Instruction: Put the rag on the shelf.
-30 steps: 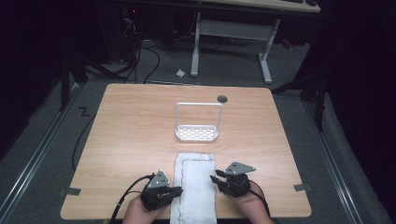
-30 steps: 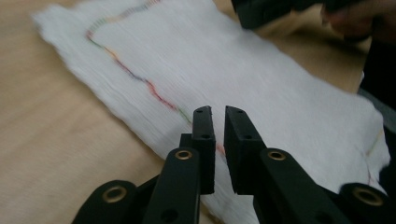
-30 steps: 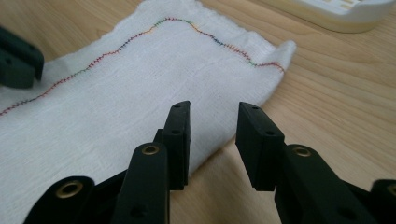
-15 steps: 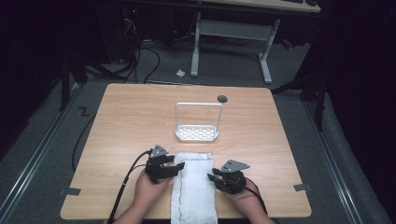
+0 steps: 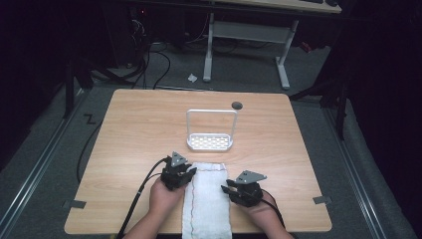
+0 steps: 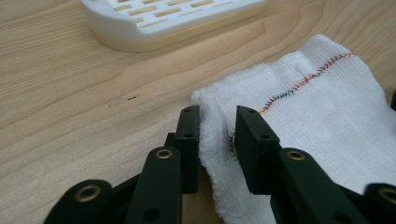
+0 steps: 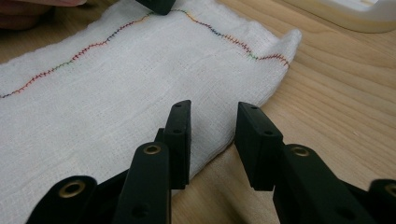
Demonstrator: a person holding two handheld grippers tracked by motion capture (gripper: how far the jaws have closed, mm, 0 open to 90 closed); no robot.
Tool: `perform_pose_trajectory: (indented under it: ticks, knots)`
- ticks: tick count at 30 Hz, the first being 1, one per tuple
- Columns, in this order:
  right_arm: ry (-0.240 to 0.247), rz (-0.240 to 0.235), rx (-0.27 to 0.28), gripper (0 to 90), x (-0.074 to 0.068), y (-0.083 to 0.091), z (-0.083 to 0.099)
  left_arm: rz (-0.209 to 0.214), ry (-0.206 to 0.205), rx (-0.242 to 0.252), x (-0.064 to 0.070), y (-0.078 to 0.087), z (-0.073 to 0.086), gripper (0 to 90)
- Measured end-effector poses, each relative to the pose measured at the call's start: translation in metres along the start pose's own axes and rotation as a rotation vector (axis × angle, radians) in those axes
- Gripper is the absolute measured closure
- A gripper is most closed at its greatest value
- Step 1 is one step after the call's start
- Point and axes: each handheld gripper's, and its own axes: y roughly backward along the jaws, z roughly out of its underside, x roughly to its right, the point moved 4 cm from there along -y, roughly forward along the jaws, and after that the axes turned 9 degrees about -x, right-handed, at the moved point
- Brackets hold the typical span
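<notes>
- A lab or test room, dim around its edges.
- A lone wooden table point(image 5: 149, 134) on grey carpet.
- Cables point(image 5: 149, 55) trail under a metal-legged desk point(image 5: 249, 35) behind.

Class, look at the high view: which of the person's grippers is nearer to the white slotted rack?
The left gripper, at the cloth's left edge just below the rack. The right gripper sits lower, at the cloth's right edge.
</notes>
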Motion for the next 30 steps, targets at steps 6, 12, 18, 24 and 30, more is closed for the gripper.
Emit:
perform_pose_trajectory:
  ticks: [6, 12, 18, 24, 30]
  knots:
    - [-0.025, -0.004, 0.009, 62.5, 0.000, 0.001, -0.001, 0.053, 0.020, -0.005, -0.001, 0.000, 0.001, 82.6]
    - [-0.113, 0.019, 0.039, 55.6, 0.014, 0.001, -0.017, 0.071, 0.036, -0.006, -0.002, 0.000, 0.001, 83.3]
    - [-0.169, 0.041, 0.004, 59.7, 0.029, -0.025, -0.039, 0.087, 0.052, -0.006, -0.004, 0.001, 0.002, 83.3]
    - [-0.212, 0.006, 0.006, 85.7, 0.026, -0.032, -0.042, 0.091, 0.048, 0.001, -0.003, 0.003, 0.003, 84.1]
    - [-0.106, 0.092, 0.140, 86.1, 0.010, 0.003, -0.062, 0.080, 0.055, 0.124, 0.003, 0.026, -0.007, 84.6]
